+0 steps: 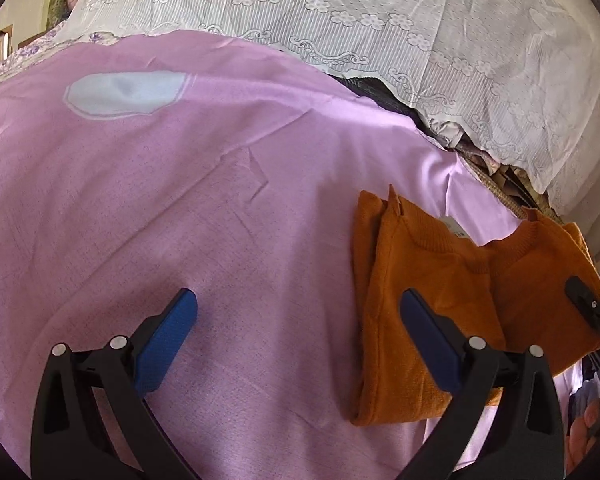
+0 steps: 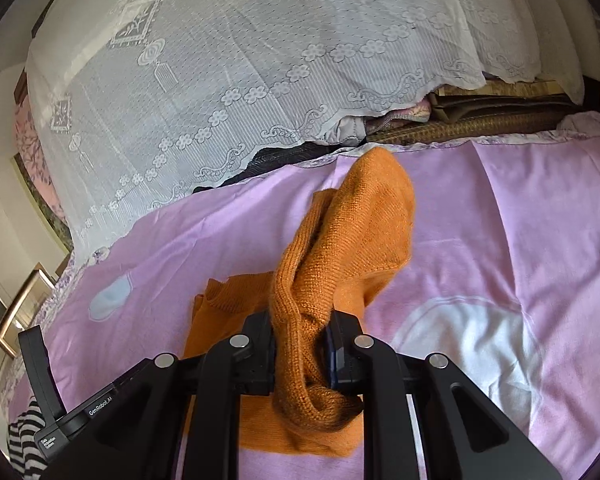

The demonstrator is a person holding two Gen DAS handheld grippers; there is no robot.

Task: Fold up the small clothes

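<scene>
An orange knit sweater lies partly folded on the pink sheet, at the right of the left wrist view, with its collar toward the back. My left gripper is open above the sheet. Its right blue pad overlaps the sweater's left edge, and nothing is clamped. My right gripper is shut on a bunched knit part of the sweater, which rises from the jaws and droops away toward the back. The rest of the sweater lies flat underneath. The right gripper's tip shows at the sweater's right side.
A white lace cover drapes over a pile along the back of the bed, with a woven mat and dark fabric under it. The sheet bears white printed patches. Picture frames stand at the left. A striped sleeve shows at the bottom left.
</scene>
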